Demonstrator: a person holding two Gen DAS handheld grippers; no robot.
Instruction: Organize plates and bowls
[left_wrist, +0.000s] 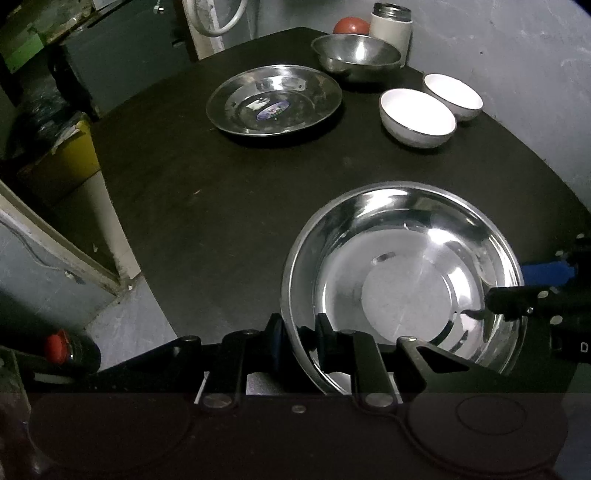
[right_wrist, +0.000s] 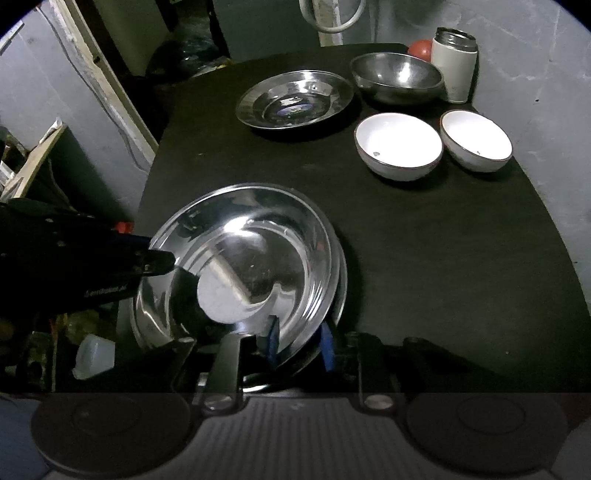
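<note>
Both claws pinch the near steel plate (left_wrist: 402, 280): left claw (left_wrist: 301, 343) on its left rim, right claw (right_wrist: 299, 343) opposite. Two grips likely steady the plate for moving toward the far plate (left_wrist: 273, 99) on the worktop (left_wrist: 207, 192).

Plate (left_wrist: 273, 99) left of two bowls (left_wrist: 417, 116)

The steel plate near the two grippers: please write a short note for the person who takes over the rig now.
Left gripper: fingers closed on the near rim of the large steel plate.
Right gripper: fingers closed on the same plate's rim from the other side; a second rim shows just beneath it.
On the black table, far side: steel plate with sticker, steel bowl, two white bowls, side by side, unstacked.
Done: perhaps one plate stacked.
Left: release the plate, add the sticker plate, group the bowls.
</note>
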